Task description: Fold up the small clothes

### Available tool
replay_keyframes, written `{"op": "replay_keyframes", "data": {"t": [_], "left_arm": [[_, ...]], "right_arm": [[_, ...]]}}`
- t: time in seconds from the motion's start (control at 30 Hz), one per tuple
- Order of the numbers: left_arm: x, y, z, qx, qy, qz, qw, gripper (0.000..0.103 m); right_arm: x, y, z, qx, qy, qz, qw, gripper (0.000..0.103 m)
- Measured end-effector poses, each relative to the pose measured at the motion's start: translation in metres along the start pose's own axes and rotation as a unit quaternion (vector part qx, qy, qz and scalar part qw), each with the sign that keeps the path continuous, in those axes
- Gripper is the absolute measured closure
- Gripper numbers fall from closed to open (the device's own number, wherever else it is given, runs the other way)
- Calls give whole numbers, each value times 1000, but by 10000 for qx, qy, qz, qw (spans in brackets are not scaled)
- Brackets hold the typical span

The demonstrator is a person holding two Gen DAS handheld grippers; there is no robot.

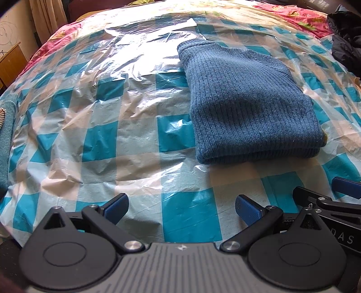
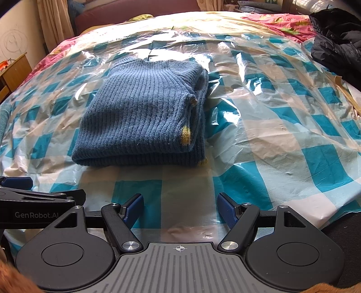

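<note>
While both grippers hover over the near edge of the bed [image 1: 27, 67], a folded blue sweater [image 1: 243, 101] lies flat on the checked plastic sheet [image 1: 101, 135] that covers the bedding. In the left wrist view the sweater sits right of centre, its folded edge toward the camera; in the right wrist view the sweater [image 2: 144, 112] sits left of centre, with stacked layers showing along its right side and small yellow patches [image 2: 186, 135] at that edge. The left gripper [image 1: 181, 208] stands with its jaws wide apart and nothing between them, its blue pads [image 1: 116, 208] above bare sheet, well short of the sweater. The right gripper [image 2: 180, 208] likewise has its jaws spread and empty, its pads [image 2: 134, 209] clear of the garment. Each gripper appears at the edge of the other's view, so the two are side by side. The sheet is teal-and-white, wrinkled and glossy, with a bright glare near the far middle. A red floral cover [image 2: 277, 21] shows beyond the sheet at the far corners. A dark jacket [image 2: 336, 42] lies bunched at the far right of the bed, apart from the sweater. A wooden cabinet [image 2: 13, 69] stands by the wall at the left, next to a curtain [image 2: 54, 24]. No container appears in either view; the sweater rests directly on the sheet.
</note>
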State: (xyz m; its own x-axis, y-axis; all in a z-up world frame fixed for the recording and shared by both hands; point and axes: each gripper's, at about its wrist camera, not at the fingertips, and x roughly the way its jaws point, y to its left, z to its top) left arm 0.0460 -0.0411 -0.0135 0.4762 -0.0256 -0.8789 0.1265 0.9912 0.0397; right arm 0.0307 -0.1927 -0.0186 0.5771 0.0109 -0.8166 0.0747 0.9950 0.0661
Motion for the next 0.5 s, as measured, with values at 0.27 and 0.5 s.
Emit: {"op": "replay_keyframes", "data": {"t": [0.27,0.5], "left_arm": [[0,-1,0,22,2,34,10000,0],[0,-2,0,41,-3,61,10000,0]], "right_arm": [[0,0,0,-23,14,-23,10000,30],[0,1,1,-42,61,-66,10000,30]]}}
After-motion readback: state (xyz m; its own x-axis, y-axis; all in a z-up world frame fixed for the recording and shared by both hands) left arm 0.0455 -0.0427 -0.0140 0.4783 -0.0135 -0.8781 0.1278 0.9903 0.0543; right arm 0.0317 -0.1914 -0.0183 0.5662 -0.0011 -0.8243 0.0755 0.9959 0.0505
